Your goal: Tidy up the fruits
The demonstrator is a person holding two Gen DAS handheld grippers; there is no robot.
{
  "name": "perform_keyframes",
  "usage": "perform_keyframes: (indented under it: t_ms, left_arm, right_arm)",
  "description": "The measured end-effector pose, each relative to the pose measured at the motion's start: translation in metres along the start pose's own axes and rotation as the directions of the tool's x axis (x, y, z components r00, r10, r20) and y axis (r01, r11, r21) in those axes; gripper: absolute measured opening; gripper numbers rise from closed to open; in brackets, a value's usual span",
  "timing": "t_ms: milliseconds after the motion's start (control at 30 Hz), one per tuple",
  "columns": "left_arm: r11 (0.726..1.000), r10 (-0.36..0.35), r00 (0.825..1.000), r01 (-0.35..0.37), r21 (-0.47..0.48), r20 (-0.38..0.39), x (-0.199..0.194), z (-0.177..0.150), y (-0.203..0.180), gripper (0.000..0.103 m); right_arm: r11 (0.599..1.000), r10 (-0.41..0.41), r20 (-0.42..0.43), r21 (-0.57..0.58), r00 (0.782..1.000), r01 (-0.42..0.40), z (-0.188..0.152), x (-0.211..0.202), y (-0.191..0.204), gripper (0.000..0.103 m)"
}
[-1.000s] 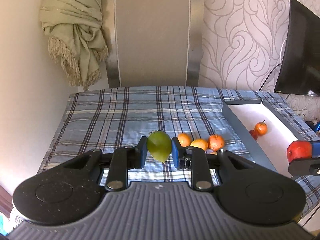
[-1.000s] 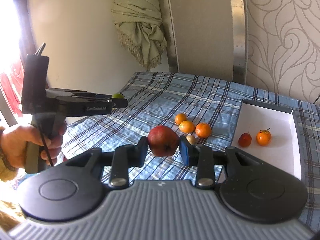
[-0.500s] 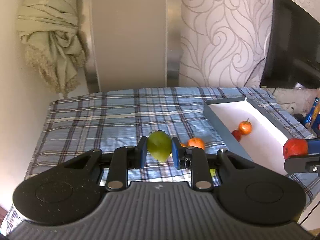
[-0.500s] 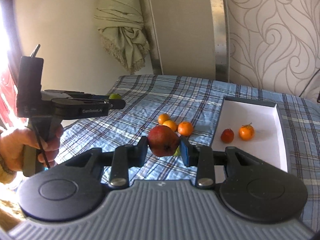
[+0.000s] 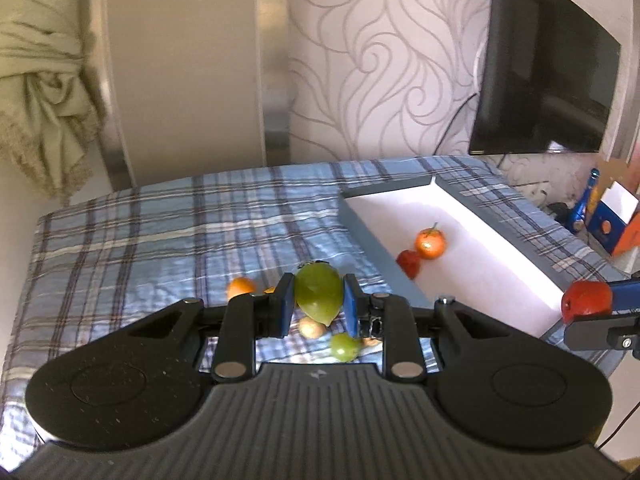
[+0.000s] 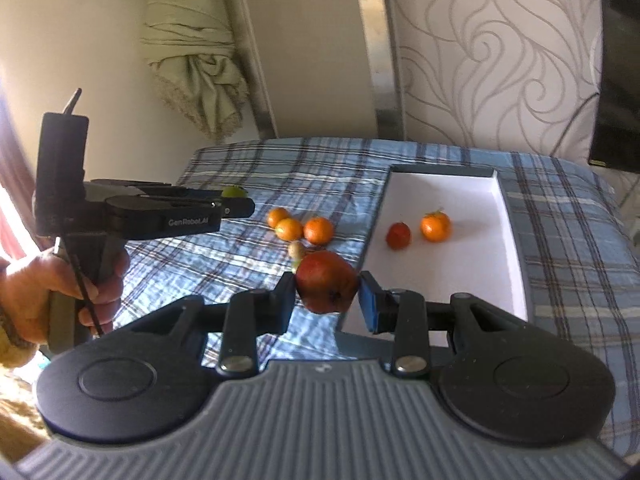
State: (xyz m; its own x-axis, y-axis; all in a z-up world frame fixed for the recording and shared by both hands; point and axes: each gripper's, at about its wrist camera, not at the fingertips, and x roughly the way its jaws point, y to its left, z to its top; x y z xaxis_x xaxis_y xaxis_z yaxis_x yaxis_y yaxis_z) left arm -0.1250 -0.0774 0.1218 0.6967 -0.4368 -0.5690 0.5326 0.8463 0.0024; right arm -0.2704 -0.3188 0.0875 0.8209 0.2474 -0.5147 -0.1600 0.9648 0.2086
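My left gripper (image 5: 318, 300) is shut on a green fruit (image 5: 319, 294), held above the checked cloth. My right gripper (image 6: 327, 294) is shut on a red apple (image 6: 326, 282) near the tray's front left corner. The white tray (image 6: 460, 184) lies on the right of the table with an orange (image 6: 435, 226) and a small red fruit (image 6: 398, 235) inside. Three oranges (image 6: 301, 228) and a small tan fruit (image 6: 296, 249) lie on the cloth left of the tray. In the left wrist view a small green fruit (image 5: 344, 346) and a tan fruit (image 5: 311, 327) lie below my jaws.
A blue checked cloth (image 6: 224, 256) covers the table. A person's hand (image 6: 60, 292) holds the left gripper at the table's left side. A dark screen (image 5: 548, 76) hangs on the right wall, and boxes and a blue bottle (image 5: 584, 204) stand beyond the table's right edge.
Both grippers have moved to the right toward the tray and rolled slightly, each keeping its fruit. The loose oranges now show further left in both views.
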Motion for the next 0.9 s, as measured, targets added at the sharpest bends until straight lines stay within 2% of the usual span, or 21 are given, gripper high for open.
perform_keyframes:
  t_ms: [433, 667, 900]
  left_arm:
    - [0.992, -0.112, 0.994, 0.113, 0.062, -0.02, 0.026, 0.007, -0.035, 0.029]
    - [0.979, -0.179, 0.983, 0.182, 0.09, -0.044, 0.053, 0.017, -0.061, 0.029]
    - [0.968, -0.217, 0.975, 0.22, 0.124, -0.039, 0.084, 0.029, -0.086, 0.029]
  right_arm:
    - [0.995, -0.076, -0.003, 0.065, 0.997, 0.076, -0.011, -0.013, -0.019, 0.037]
    - [0.986, -0.134, -0.015, 0.095, 0.991, 0.135, -0.017, -0.025, -0.031, 0.037]
    - [0.978, -0.189, 0.015, 0.096, 0.982, 0.187, -0.018, -0.042, -0.036, 0.037]
